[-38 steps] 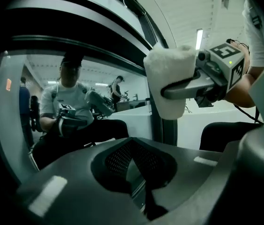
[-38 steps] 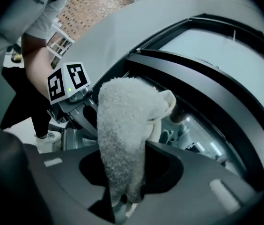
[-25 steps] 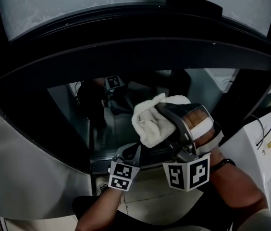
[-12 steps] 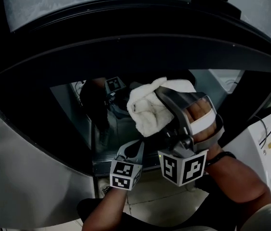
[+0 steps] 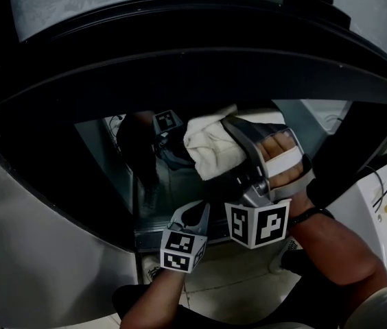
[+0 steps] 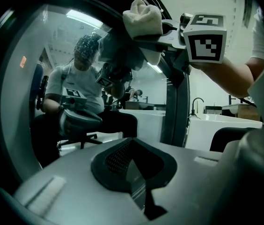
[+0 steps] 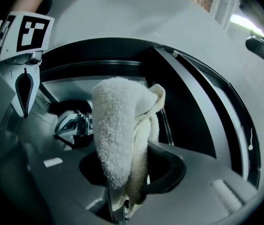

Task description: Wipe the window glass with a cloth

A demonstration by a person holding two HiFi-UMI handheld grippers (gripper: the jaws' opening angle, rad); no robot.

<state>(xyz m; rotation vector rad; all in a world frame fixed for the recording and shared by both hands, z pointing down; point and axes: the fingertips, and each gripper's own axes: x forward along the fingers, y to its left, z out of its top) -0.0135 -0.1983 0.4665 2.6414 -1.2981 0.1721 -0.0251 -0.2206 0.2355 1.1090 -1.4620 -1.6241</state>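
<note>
A folded white cloth (image 5: 210, 153) is pinched in my right gripper (image 5: 238, 149), which is shut on it and holds it against the dark window glass (image 5: 180, 190). In the right gripper view the cloth (image 7: 118, 139) stands up out of the right gripper (image 7: 122, 205) and hides its fingertips. My left gripper (image 5: 192, 216) sits lower, just left of the right one, shut with nothing in it. The left gripper view shows its shut jaws (image 6: 139, 172) facing the glass, with the cloth (image 6: 143, 15) above.
A thick black window frame (image 5: 200, 53) curves over the glass, with a grey-white panel (image 5: 36, 252) at the left. A black cable (image 5: 379, 177) hangs on the white surface at right. Pale floor tiles (image 5: 228, 279) lie below. A seated person's reflection (image 6: 83, 88) shows in the glass.
My right gripper has carried the cloth up and a little to the left across the glass. The left gripper has barely shifted.
</note>
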